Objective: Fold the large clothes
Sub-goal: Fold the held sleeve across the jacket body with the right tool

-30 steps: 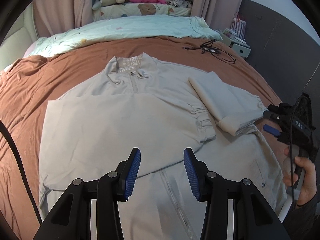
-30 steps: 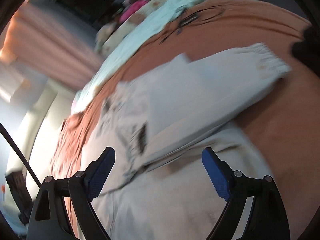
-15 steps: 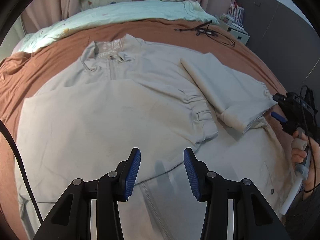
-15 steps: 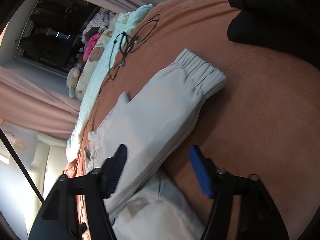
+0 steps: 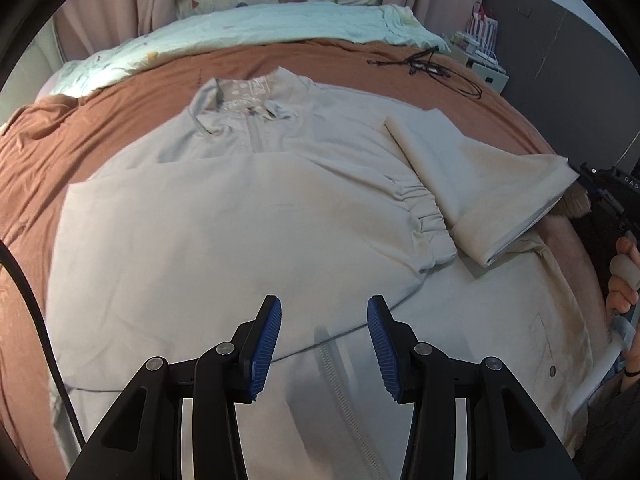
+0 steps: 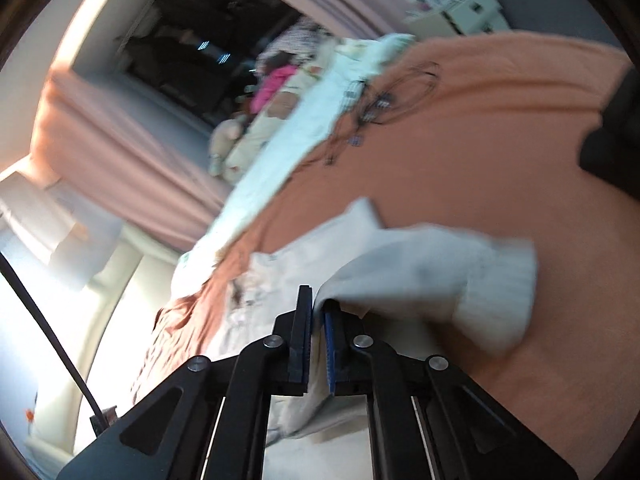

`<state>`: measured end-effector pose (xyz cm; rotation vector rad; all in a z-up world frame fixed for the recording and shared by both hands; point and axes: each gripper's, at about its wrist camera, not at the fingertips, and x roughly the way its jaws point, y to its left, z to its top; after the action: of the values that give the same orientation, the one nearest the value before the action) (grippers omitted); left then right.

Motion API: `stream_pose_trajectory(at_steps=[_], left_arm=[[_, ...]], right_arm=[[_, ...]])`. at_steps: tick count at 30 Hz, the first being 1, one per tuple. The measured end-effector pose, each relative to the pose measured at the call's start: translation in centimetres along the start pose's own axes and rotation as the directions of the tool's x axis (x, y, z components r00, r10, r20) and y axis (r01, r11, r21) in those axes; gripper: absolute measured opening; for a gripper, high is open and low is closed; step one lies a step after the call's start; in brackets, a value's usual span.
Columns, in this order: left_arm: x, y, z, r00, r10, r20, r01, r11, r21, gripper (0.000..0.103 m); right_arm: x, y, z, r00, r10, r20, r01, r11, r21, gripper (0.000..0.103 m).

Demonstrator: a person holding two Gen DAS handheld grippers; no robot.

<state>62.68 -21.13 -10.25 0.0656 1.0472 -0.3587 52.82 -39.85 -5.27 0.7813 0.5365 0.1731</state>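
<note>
A pale grey zip jacket is spread flat on a bed covered by a rust-brown sheet, collar at the far end. One sleeve is folded across the chest, its gathered cuff lying ahead and to the right of the left tongs. These tongs are held above the lower front of the jacket, over the zip, with the blue pads standing apart and nothing gripped between them.

The other sleeve is doubled over far to the right of the left tongs. Its outer end is pinched by the right tongs, whose pads are closed tight on a fold of the pale cloth; the ribbed cuff is seen hanging just to their right, blurred. A hand is seen on the handle at the right edge of the left view.

A black cable lies on the sheet well beyond the jacket, with a light green quilt behind it.
</note>
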Motion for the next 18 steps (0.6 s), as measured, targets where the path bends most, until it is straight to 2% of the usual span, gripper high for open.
stream_pose_trajectory(at_steps=[9,18], left_arm=[[-5.7,4.5,-2.4,0.998,0.006,0.056,-0.003,0.998,-0.058,0.047],[-9.6,10.2,-5.3,0.995,0.026,0.096,-0.013,0.992,-0.126,0.047]], right_arm=[[-0.7,6.5,-4.5,0.997,0.067,-0.033,-0.071,0.987,-0.145,0.001],[4.4,13.5,-7.4,0.993,0.046,-0.112,-0.077,0.953,-0.294,0.001]])
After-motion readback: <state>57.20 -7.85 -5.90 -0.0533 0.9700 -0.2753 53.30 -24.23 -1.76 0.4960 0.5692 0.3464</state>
